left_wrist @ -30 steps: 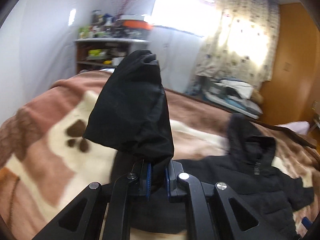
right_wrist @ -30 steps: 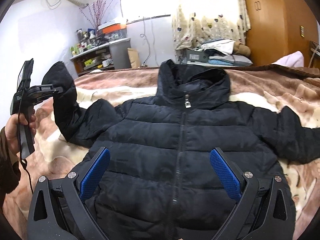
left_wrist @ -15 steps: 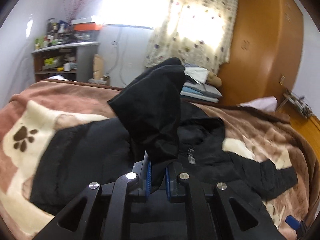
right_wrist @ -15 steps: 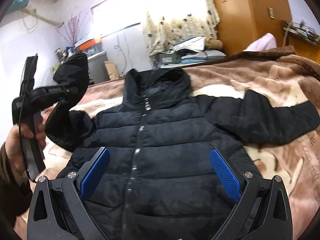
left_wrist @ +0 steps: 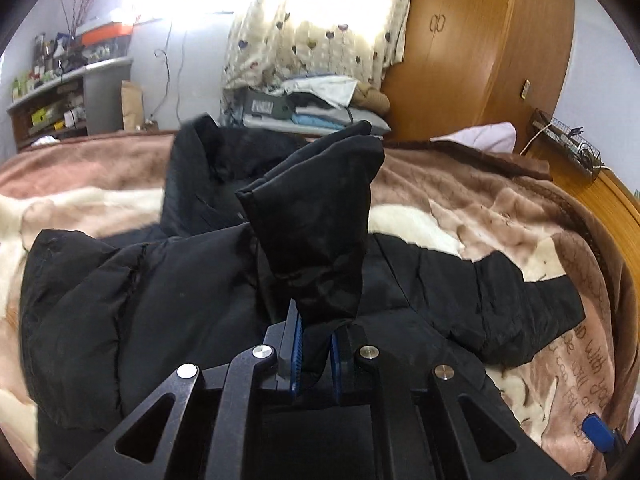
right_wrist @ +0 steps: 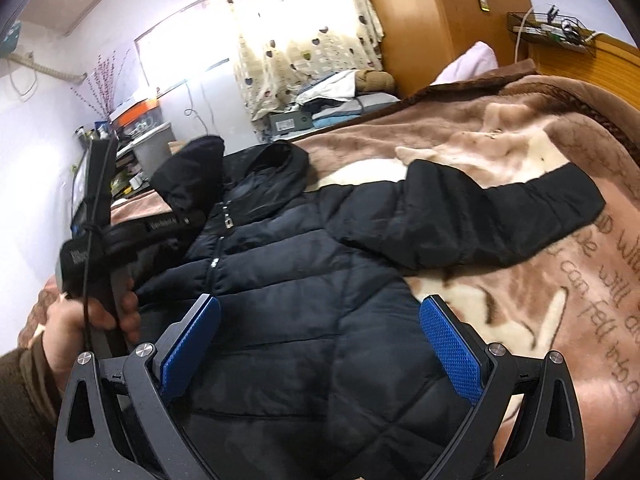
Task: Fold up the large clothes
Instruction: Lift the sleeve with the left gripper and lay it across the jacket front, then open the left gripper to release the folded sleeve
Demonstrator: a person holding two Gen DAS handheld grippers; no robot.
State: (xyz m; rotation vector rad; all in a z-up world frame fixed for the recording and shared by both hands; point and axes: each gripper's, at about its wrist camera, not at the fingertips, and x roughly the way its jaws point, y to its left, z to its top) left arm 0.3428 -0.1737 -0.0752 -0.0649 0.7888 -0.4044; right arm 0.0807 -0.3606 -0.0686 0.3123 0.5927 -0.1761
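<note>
A black puffer jacket (right_wrist: 304, 292) lies front up on a brown and cream blanket (right_wrist: 500, 148), hood toward the window. My left gripper (left_wrist: 316, 340) is shut on the jacket's left sleeve cuff (left_wrist: 316, 224) and holds it up above the jacket's chest (left_wrist: 140, 300). The sleeve (right_wrist: 192, 176) and the left gripper (right_wrist: 176, 224) also show in the right wrist view. My right gripper (right_wrist: 320, 340) is open and empty, low over the jacket's lower front. The other sleeve (right_wrist: 480, 216) lies stretched out flat to the right.
A wooden wardrobe (left_wrist: 480, 48) stands at the back right, with a pile of folded clothes (left_wrist: 312, 108) under the curtained window. A cluttered shelf (left_wrist: 52, 92) is at the back left. A wooden headboard (right_wrist: 580, 60) with a wire basket borders the bed's right side.
My left gripper has carried the sleeve cuff rightward, from beside the jacket to above its chest. The right gripper has swung its view to the right and stays open.
</note>
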